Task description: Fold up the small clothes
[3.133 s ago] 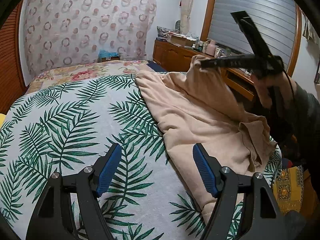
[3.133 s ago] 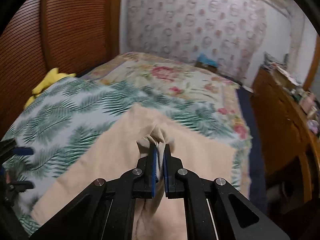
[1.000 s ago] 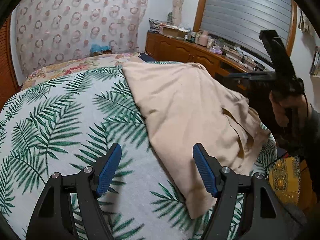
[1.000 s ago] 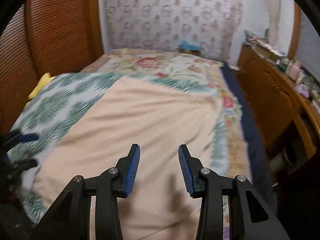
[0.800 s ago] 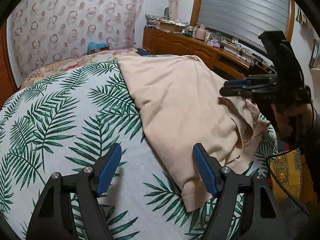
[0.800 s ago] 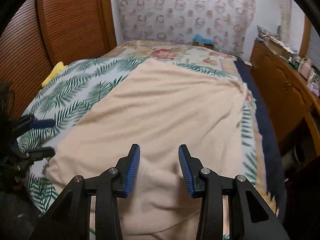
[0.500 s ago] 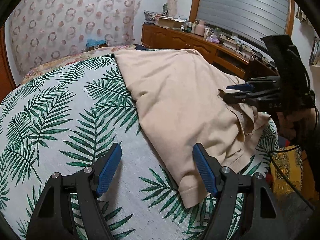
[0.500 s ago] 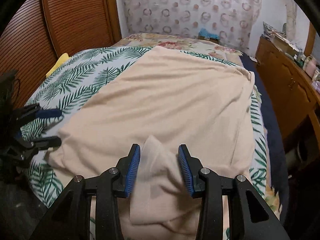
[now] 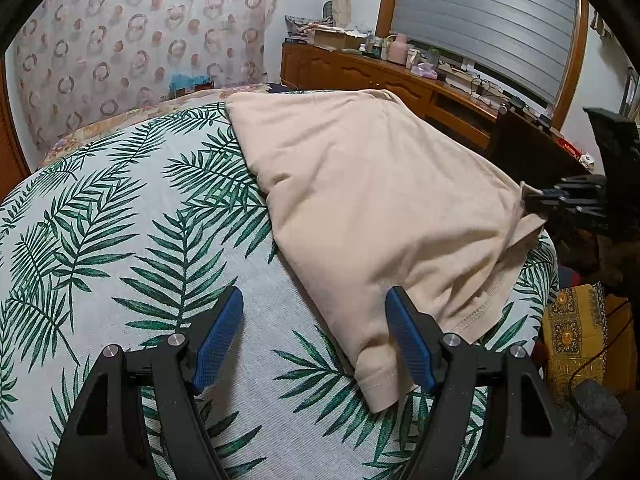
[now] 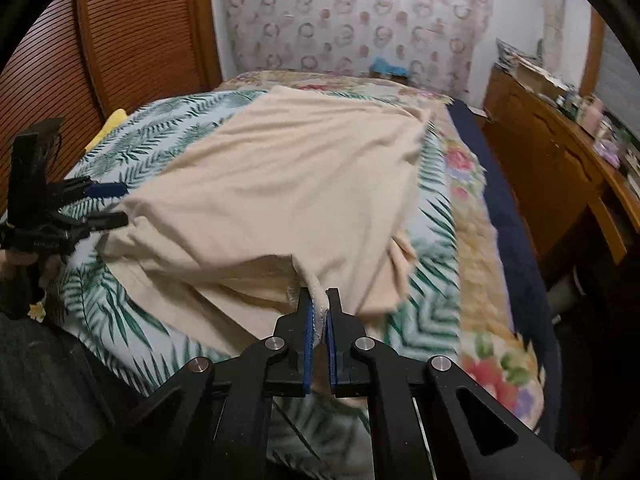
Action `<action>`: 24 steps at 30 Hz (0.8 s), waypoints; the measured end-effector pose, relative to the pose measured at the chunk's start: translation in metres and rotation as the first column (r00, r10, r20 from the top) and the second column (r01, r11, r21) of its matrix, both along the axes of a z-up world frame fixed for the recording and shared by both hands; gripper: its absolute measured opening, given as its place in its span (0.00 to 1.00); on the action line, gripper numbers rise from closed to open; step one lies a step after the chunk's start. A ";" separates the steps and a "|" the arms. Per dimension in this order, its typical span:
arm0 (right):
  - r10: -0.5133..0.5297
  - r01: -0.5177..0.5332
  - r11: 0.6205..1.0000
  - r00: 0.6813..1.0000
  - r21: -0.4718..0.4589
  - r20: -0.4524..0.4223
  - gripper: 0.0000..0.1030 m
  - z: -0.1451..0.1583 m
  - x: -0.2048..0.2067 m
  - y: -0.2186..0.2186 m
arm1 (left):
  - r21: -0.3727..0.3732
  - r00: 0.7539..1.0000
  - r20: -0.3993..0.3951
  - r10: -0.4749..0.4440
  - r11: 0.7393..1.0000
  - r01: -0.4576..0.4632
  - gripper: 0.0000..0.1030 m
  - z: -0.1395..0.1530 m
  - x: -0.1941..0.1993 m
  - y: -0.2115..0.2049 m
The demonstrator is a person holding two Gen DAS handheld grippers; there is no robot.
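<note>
my right tool [image 10: 318,312] is clamped on the shirt's [image 10: 280,184] hem, my left tool [image 9: 314,336] gapes empty; the thin pinch could slip if i tug.

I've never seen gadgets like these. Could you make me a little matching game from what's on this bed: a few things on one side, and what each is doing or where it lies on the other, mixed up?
Things:
1. left gripper
2. right gripper
3. beige garment
4. yellow cloth

States or places:
A. shut on a pinch of fabric
B. spread over the leaf-print bedspread
C. open, holding nothing, beside a hemmed corner
D. at the bed's far edge, by the slatted wooden doors

Pairs: 1-C, 2-A, 3-B, 4-D
</note>
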State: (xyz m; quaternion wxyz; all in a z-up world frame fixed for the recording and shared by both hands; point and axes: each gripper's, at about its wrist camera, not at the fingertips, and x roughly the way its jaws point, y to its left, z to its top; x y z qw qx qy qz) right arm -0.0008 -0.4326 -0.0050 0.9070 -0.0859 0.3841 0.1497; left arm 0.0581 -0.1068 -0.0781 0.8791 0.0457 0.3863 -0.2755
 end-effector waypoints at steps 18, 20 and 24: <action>-0.041 0.042 0.999 0.995 -0.007 0.090 0.35 0.026 -0.042 0.011 | 0.003 1.000 -0.004 0.002 1.000 -0.002 0.72 -0.002 0.002 -0.001; -0.043 0.044 0.999 0.994 -0.002 0.099 0.38 0.028 -0.044 0.011 | 0.004 1.000 -0.005 0.003 1.000 -0.003 0.72 -0.002 0.001 -0.001; -0.039 0.038 0.999 0.992 0.012 0.117 0.44 0.027 -0.046 0.009 | 0.006 1.000 -0.004 0.002 1.000 -0.002 0.72 -0.003 0.002 -0.002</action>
